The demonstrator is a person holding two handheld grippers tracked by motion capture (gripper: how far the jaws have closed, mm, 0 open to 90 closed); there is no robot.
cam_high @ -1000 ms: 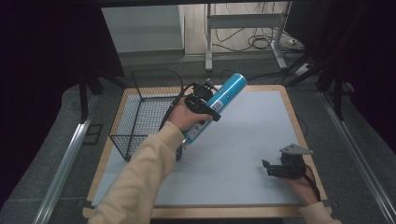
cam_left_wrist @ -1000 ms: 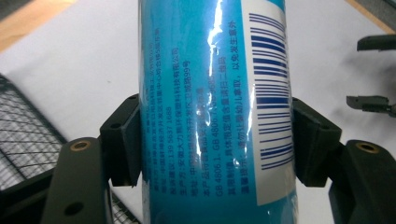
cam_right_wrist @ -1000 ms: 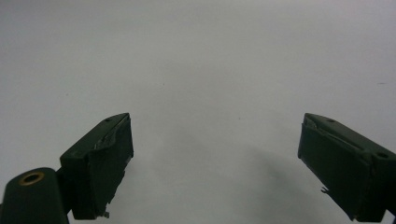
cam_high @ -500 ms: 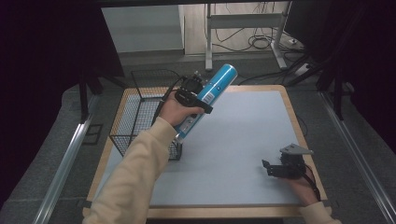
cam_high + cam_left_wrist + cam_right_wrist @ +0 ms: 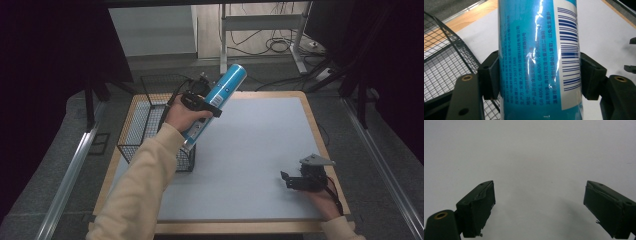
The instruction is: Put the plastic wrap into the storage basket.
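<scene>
Left gripper [image 5: 204,104] clamped on blue can [image 5: 218,100], tilted beside wire basket [image 5: 134,135], likely for dropping in. Right gripper [image 5: 288,180] jaws apart, idle, well away from basket.

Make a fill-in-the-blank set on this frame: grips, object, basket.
1. The left gripper is shut on a tall ____ can with a barcode.
2. The wire basket stands at the table's ____ edge in the high view.
3. The right gripper has its jaws ____, with nothing between them.
4. The can is held ____ the grey table mat, not resting on it.

Missing words: blue; left; open; above
</scene>
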